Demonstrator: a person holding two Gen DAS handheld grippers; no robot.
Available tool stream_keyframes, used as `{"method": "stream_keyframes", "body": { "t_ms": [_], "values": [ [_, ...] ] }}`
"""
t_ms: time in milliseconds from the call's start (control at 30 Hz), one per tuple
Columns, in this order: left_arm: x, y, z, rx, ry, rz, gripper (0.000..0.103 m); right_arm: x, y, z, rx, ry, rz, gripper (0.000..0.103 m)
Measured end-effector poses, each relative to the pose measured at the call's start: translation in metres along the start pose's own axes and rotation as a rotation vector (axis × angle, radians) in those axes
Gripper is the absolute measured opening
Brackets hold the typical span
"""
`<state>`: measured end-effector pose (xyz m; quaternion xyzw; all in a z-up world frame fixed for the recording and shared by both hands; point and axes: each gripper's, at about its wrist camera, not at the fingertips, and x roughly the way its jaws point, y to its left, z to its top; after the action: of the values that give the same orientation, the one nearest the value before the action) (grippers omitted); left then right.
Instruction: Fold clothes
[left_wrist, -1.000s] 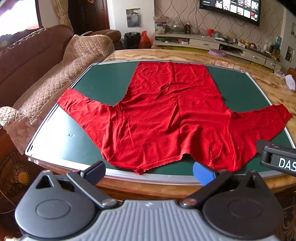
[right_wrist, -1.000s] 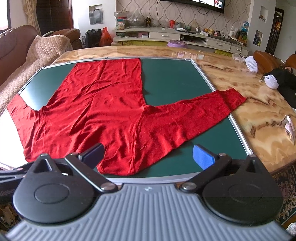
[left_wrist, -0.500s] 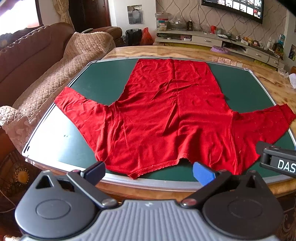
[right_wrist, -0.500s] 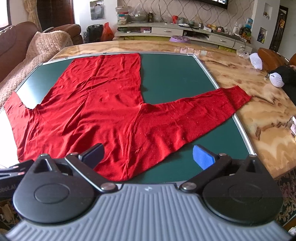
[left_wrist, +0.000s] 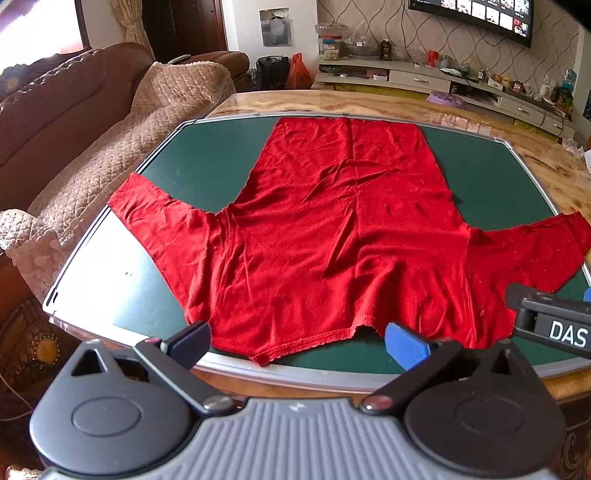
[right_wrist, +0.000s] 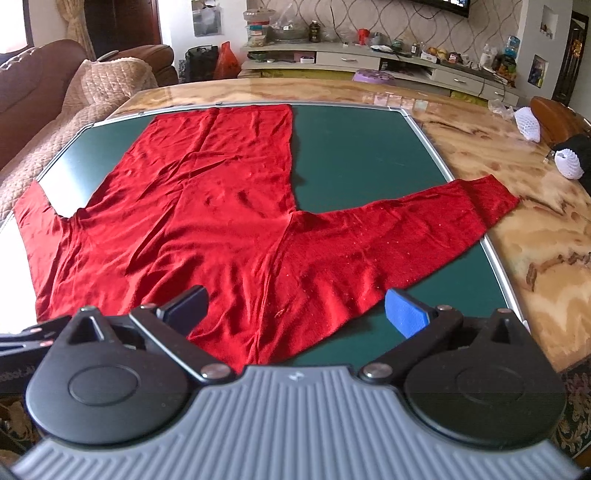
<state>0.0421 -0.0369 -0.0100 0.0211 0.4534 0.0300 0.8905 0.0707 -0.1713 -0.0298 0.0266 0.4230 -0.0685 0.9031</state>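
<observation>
The table (left_wrist: 369, 99) carries a green mat (left_wrist: 207, 166), and my red top (left_wrist: 340, 236) lies flat on it, sleeves spread, neckline at the near edge. Over the last second both views have crept closer — I'm closing in on the collar. Left gripper (left_wrist: 297, 338) and right gripper (right_wrist: 295, 308) gape wide, holding nothing.

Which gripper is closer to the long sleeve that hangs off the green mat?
Right. The right gripper, open, sits nearest that sleeve of the red shirt; the left gripper faces the neckline.
</observation>
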Motion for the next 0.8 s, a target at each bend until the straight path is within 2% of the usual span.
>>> {"method": "stream_keyframes", "body": {
  "t_ms": [800],
  "values": [
    [0.034,0.013,0.003,-0.040,0.047,0.002,0.103,0.029,0.018,0.010,-0.072,0.026,0.018,0.103]
  ]
}}
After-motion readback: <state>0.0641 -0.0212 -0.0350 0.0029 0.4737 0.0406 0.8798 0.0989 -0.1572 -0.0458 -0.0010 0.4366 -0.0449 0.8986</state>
